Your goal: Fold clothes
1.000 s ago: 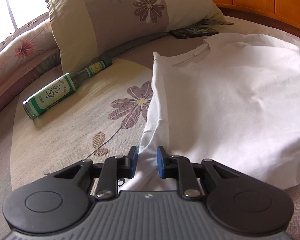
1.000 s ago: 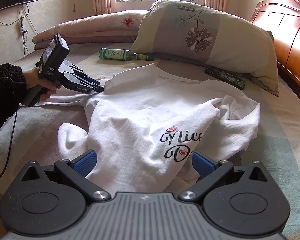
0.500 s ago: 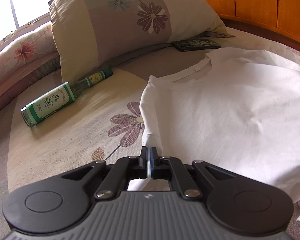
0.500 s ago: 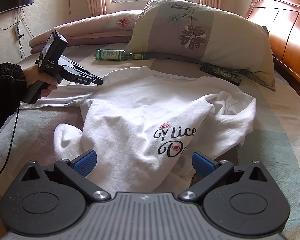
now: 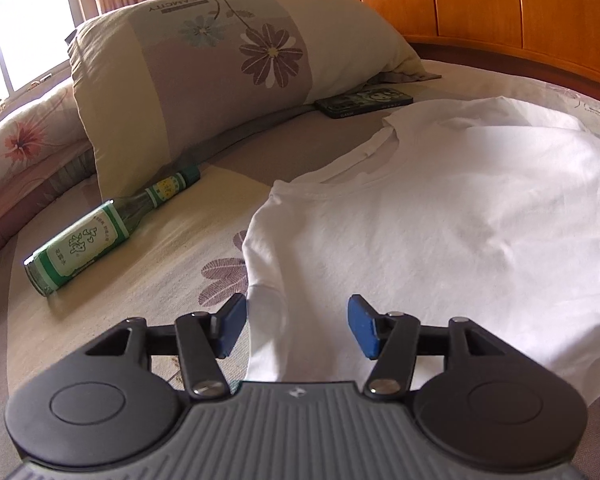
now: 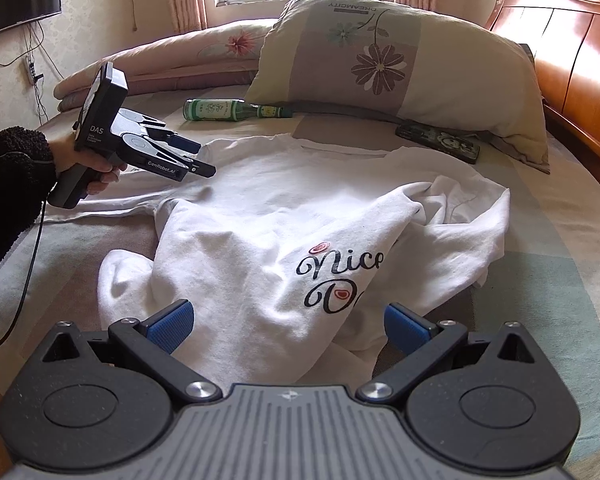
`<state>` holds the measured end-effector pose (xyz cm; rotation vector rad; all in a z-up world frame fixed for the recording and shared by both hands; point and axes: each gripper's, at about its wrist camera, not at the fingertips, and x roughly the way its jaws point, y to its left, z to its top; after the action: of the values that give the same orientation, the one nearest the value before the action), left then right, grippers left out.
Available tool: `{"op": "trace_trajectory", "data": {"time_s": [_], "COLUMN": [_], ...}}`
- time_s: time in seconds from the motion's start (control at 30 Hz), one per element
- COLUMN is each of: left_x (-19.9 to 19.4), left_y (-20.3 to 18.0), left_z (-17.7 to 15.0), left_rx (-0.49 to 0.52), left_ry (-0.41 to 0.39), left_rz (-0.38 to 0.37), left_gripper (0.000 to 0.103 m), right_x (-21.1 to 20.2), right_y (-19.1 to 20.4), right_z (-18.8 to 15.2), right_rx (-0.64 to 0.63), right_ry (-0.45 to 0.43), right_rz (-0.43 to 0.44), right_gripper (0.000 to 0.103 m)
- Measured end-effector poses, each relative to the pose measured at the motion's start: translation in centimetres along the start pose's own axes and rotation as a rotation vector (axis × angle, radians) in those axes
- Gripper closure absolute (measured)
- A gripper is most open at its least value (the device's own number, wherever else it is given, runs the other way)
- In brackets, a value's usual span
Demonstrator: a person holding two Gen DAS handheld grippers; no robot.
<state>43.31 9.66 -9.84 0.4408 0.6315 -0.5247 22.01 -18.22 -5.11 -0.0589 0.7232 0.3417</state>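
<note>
Lying on the bed (image 6: 540, 300): white shirt (image 6: 284, 216), partly folded, printed front turned up, collar toward the pillow (image 6: 420, 60). Left gripper (image 5: 296, 330) over the shirt's sleeve edge, jaws opening; cloth lies between the blue pads (image 5: 362, 330) but neither pad presses on it. Right gripper (image 6: 286, 322) at the near hem, fingers spread wide, cloth below them, nothing gripped. Bottle (image 5: 96, 236) on its side beside the pillow; phone (image 5: 364, 100) near the collar.
</note>
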Motion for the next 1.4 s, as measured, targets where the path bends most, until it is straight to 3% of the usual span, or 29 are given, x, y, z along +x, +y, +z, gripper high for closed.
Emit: {"op": "trace_trajectory", "data": {"time_s": [0.1, 0.47, 0.6, 0.67, 0.77, 0.97, 1.07, 1.23, 1.4], "left_x": [0.1, -1.0, -0.4, 0.1, 0.8, 1.3, 1.1, 0.1, 0.1], "left_y": [0.5, 6.5, 6.1, 5.1, 3.3, 1.1, 0.7, 1.7, 4.1], "left_z": [0.6, -1.2, -1.7, -1.6, -1.3, -0.8, -0.7, -0.5, -0.5], "left_rx": [-0.012, -0.313, -0.298, -0.249, -0.166, -0.052, -0.025, -0.095, -0.261], "left_ry": [-0.017, -0.076, -0.031, -0.009, 0.015, 0.039, 0.042, 0.008, -0.045], "left_rz": [-0.011, -0.050, -0.047, -0.054, -0.066, -0.055, -0.044, -0.100, -0.176], "left_gripper": [0.047, 0.054, 0.059, 0.061, 0.073, 0.076, 0.082, 0.082, 0.082], "right_x": [0.0, -0.4, -0.4, -0.4, -0.6, -1.4, -1.8, -1.9, -1.7], "right_y": [0.3, -0.8, -0.8, -0.7, -0.4, 0.4, 1.1, 1.9, 2.1], "right_z": [0.0, -0.1, -0.2, -0.1, 0.2, 1.1, 1.5, 1.7, 1.5], "right_rx": [-0.012, 0.012, 0.021, 0.015, 0.007, -0.021, -0.052, -0.092, -0.096], "right_ry": [-0.001, -0.009, -0.010, -0.011, -0.011, 0.013, 0.004, -0.002, 0.009], "right_rz": [0.002, -0.015, -0.003, 0.000, 0.011, 0.093, 0.104, 0.134, 0.144], "right_gripper": [0.000, 0.000, 0.000, 0.000, 0.000, 0.000, 0.000, 0.000, 0.000]}}
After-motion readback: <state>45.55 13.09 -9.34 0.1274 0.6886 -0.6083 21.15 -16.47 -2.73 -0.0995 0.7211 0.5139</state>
